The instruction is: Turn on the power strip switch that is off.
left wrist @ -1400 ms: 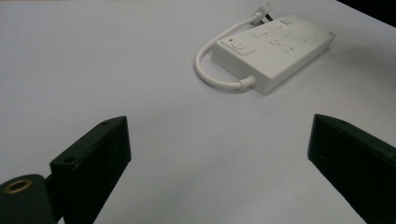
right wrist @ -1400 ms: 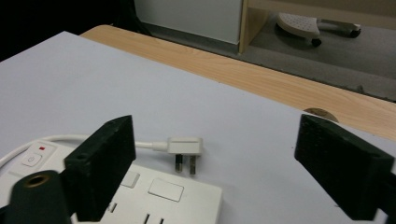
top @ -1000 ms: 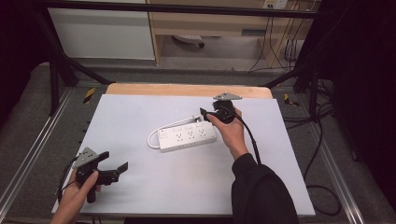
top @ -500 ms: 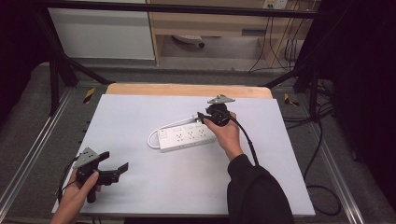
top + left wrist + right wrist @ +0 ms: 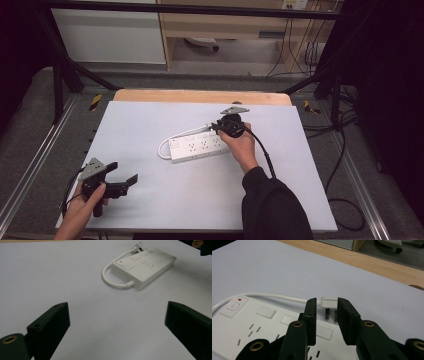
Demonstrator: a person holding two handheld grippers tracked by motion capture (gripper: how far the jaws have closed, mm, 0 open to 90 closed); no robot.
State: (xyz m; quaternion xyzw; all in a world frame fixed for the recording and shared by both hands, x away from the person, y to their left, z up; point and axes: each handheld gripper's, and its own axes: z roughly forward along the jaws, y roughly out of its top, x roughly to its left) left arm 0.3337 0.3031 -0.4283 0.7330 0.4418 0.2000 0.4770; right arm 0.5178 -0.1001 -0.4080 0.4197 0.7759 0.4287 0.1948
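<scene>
On the white tabletop (image 5: 165, 200) the power strip (image 5: 200, 147) lies near the middle, its cord looping round from its left end and back along its far side to the plug (image 5: 329, 302), which rests beside the strip's right end; the right hand-held gripper (image 5: 221, 127) has edged in over that end since a second ago, and its jaws have just been closing, so they now stand narrow on either side of the plug, near its sides, though whether the pads press on it cannot be told; that suggests the plug is about to be picked up. The left hand-held gripper (image 5: 122, 172) sits at the near left corner, jaws spread wide and empty, unmoved. The right gripper view gives the plug between the jaws and its prongs; the high view hides these under the hand yet lays out both arms; the left gripper view looks across bare tabletop to the strip's switch (image 5: 125, 264).
</scene>
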